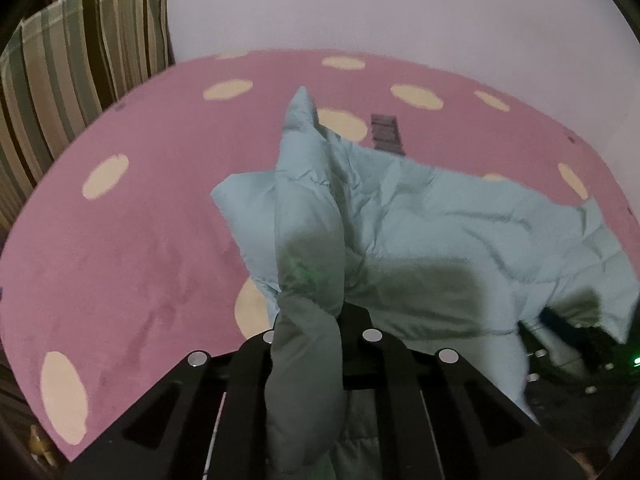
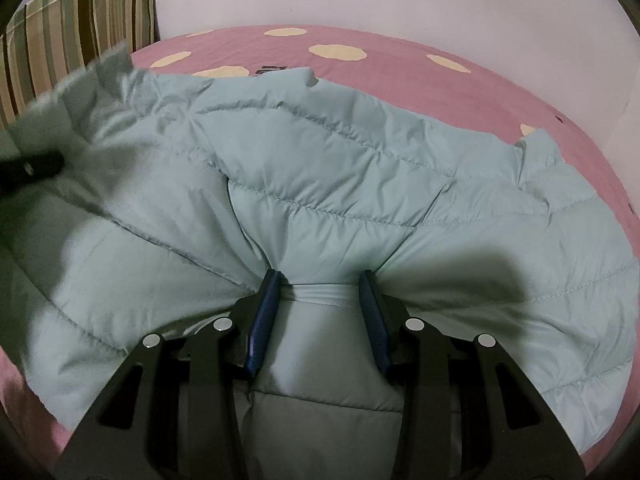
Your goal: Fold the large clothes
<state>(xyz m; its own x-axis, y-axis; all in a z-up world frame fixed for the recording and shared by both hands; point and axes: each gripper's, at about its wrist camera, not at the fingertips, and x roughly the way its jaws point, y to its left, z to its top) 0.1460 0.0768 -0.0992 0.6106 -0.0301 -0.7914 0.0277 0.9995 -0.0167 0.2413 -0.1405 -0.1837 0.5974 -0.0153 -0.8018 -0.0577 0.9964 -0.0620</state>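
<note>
A pale blue quilted puffer jacket (image 1: 420,208) lies crumpled on a pink bed. In the left wrist view my left gripper (image 1: 310,320) is shut on a twisted strip of the jacket, which rises between the jaws and hides the pads. A sleeve-like end points up and away behind it. In the right wrist view the jacket (image 2: 340,160) spreads wide, and my right gripper (image 2: 320,300) is shut on a gathered bunch of its edge, with the blue pads (image 2: 266,312) pressing both sides. The left gripper shows there as a dark blur (image 2: 32,168) at the left edge.
The bed sheet (image 1: 140,220) is pink with cream dots. A striped cushion (image 1: 80,60) stands at the back left against a white wall (image 1: 360,8). A small dark patch (image 1: 386,130) lies on the sheet beyond the jacket.
</note>
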